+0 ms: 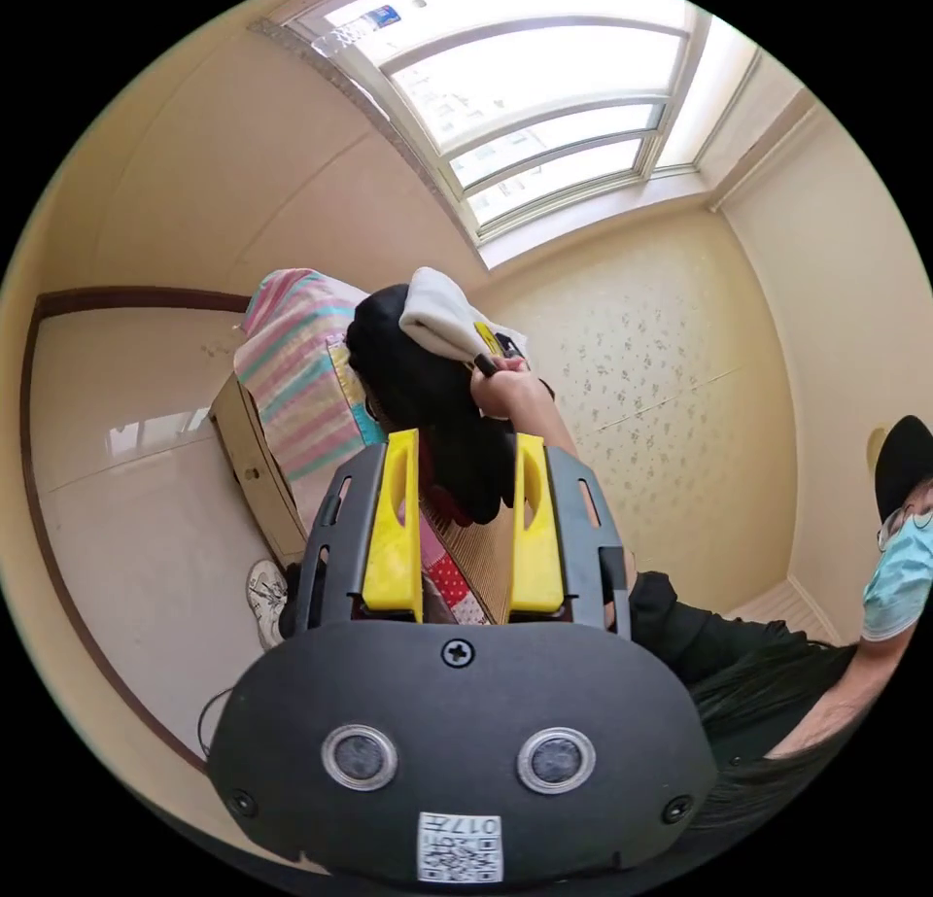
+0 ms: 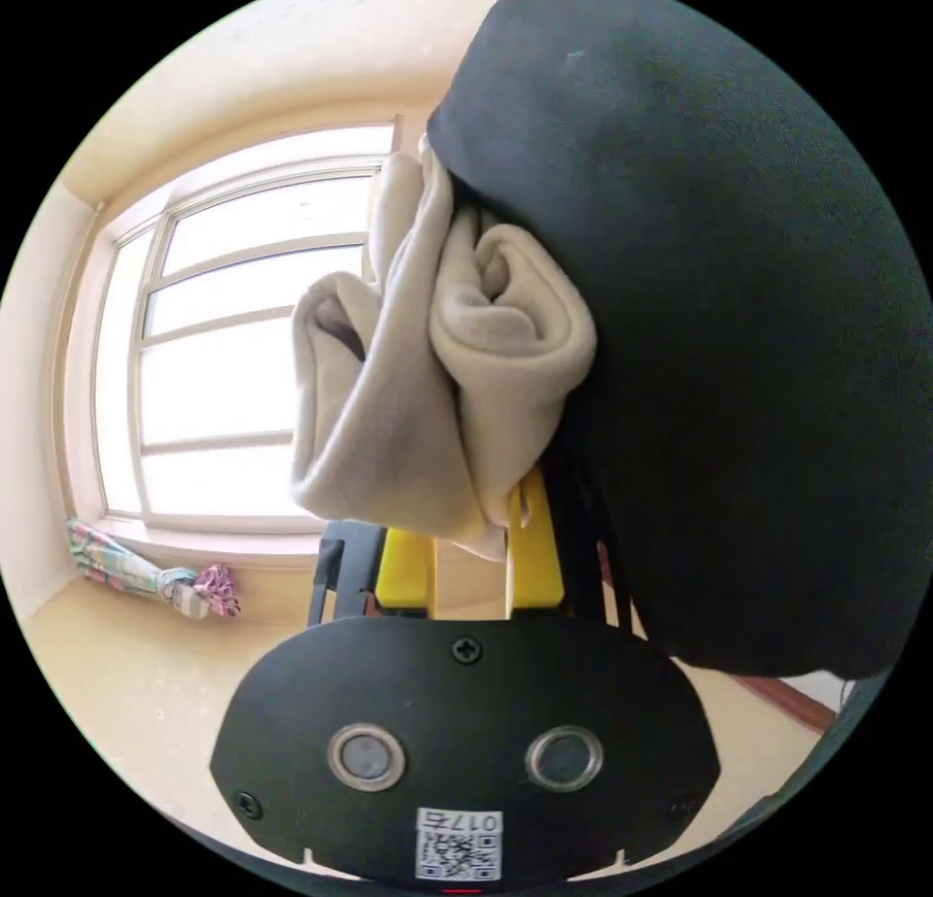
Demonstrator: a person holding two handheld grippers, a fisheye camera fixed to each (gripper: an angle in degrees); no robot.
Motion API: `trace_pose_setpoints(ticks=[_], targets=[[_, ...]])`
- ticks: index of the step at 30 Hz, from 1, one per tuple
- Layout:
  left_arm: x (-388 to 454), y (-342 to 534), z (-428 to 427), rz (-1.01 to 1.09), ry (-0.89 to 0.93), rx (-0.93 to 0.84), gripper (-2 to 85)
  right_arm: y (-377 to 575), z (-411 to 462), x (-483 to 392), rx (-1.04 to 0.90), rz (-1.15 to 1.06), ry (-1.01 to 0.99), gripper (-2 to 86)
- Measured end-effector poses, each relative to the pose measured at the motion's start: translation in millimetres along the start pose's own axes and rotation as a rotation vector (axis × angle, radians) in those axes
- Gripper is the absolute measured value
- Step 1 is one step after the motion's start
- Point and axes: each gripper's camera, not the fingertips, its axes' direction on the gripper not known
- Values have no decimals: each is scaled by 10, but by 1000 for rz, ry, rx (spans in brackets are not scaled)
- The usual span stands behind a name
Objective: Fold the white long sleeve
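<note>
A: Status? The white long sleeve (image 2: 437,372) is bunched, hanging in the air off the right gripper (image 2: 471,557), not laid flat. I'd say folding hasn't really started.

B: Right jaws nearly together, cloth draped over the tips; can't confirm a pinch. A black garment (image 2: 739,353) presses against the right-hand jaw.

A: Left gripper (image 1: 465,523): jaws spread, nothing between them. Beyond its tips a hand (image 1: 505,392) lifts the white bundle (image 1: 442,324) with the black cloth.

B: Hidden: sleeves, collar, any folding surface. Black cloth covers the right jaw's outer side.
</note>
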Motion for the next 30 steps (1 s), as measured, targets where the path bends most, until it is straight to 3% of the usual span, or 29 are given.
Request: trace_pose_setpoints(ticks=[3,7,9,11,15,17,23,30], targets=[[-60,-92,138,-46,61,-32,138,114,-202,-2,-105,-80,-27,120],[-70,-168,455,-113,222,-110,138,580,-952,-101,-325,-519,-63,89],[17,-115,724,-139,318,-169,138,816,-1452,76,-353,-682,49,100],[157,-12,938,-137,340,-213,138,1017,-2274,598,-261,-739,320,111],[583,382,1526,-113,359,-323,137,1145,-3724,1611,-36,-525,729,114],[785,598,1832,-99,352,-384,138,1259,-4759,2120,127,-266,884,114],[1476,1427,2983,-53,336,-640,138,1517,-6633,2207,535,-110,1012,127],[2202,2385,3950,-4,350,-877,139,801,-7568,2100,694,-130,1154,144]])
